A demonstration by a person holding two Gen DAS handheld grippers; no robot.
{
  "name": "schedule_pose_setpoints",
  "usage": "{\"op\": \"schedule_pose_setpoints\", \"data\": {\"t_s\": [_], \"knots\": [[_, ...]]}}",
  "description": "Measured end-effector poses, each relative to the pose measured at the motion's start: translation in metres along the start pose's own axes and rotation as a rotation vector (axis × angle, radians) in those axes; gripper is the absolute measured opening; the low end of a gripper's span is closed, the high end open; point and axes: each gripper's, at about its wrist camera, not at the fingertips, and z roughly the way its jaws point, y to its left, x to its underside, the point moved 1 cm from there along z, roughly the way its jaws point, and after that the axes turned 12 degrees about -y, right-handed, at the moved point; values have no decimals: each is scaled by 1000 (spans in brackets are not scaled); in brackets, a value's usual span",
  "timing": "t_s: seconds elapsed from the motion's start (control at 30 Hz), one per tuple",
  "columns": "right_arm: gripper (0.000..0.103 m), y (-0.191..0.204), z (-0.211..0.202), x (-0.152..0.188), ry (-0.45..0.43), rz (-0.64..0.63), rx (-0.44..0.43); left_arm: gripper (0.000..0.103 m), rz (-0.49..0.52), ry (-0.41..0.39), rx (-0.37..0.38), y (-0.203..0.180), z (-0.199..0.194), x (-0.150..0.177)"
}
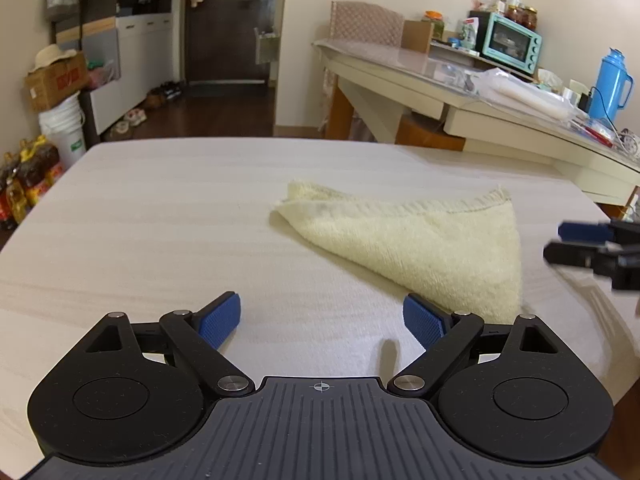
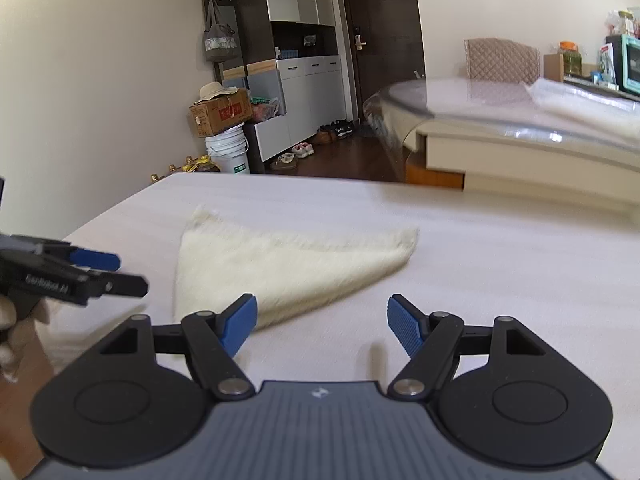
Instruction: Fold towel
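Observation:
A cream towel (image 1: 420, 240) lies folded into a triangle on the pale table (image 1: 160, 220), one point toward me. In the left wrist view my left gripper (image 1: 322, 314) hangs open just short of the towel's near corner, nothing between its blue pads. My right gripper (image 1: 554, 242) shows at the right edge, beside the towel. In the right wrist view the towel (image 2: 288, 264) spreads ahead, and its near corner lies by the left finger of my right gripper (image 2: 322, 310), which is open and holds nothing. My left gripper (image 2: 132, 274) enters from the left, open.
A second table (image 1: 400, 64) with a glass top stands behind to the right, carrying a teal oven (image 1: 512, 42) and a blue flask (image 1: 610, 84). Left of the pale table are a bucket (image 1: 64, 128), a cardboard box and oil bottles (image 1: 24, 188) on the floor.

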Motion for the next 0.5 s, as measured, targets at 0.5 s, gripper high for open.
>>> {"op": "schedule_pose_setpoints", "data": {"t_s": [0.5], "knots": [[40, -51, 66, -16, 112, 113, -10, 92, 4, 3, -11, 9, 13, -11]]}}
